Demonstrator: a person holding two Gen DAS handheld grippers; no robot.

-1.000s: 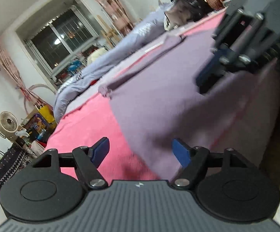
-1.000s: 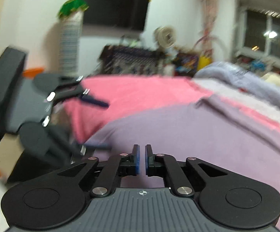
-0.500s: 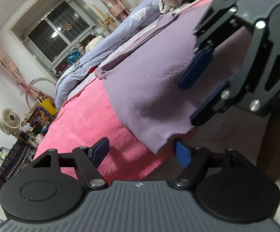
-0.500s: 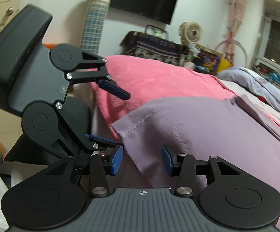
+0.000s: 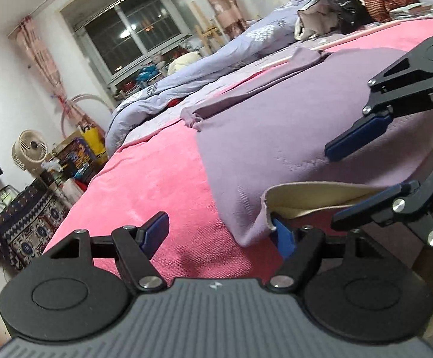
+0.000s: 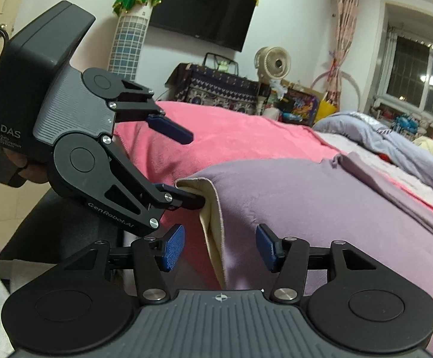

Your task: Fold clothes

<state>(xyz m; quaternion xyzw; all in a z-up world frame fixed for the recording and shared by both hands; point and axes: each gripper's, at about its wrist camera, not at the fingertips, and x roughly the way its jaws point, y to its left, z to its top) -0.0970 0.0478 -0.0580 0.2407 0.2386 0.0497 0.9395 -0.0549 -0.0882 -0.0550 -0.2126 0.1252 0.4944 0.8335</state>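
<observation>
Purple garment (image 6: pixel 321 208) on bed (image 5: pixel 156 185): soft, limp, light. Left claw (image 5: pixel 222 229) and right claw (image 6: pixel 219 247) both open; best hold is the lifted hem corner

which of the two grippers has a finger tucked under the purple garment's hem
The left gripper: its lower finger sits under the lifted hem of the purple garment, showing the cream lining. The right gripper is open, straddling the hem edge without clamping it.

Left gripper (image 6: pixel 183 168): black linkage arms, silver screws, blue fingertip pads (image 6: pixel 170 129), ribbed grey body marked "DAS" (small print below unreadable), "GenRobot.AI" on lower arm. Right gripper (image 6: pixel 219 249): same build, crosshair mark on grey body.
</observation>
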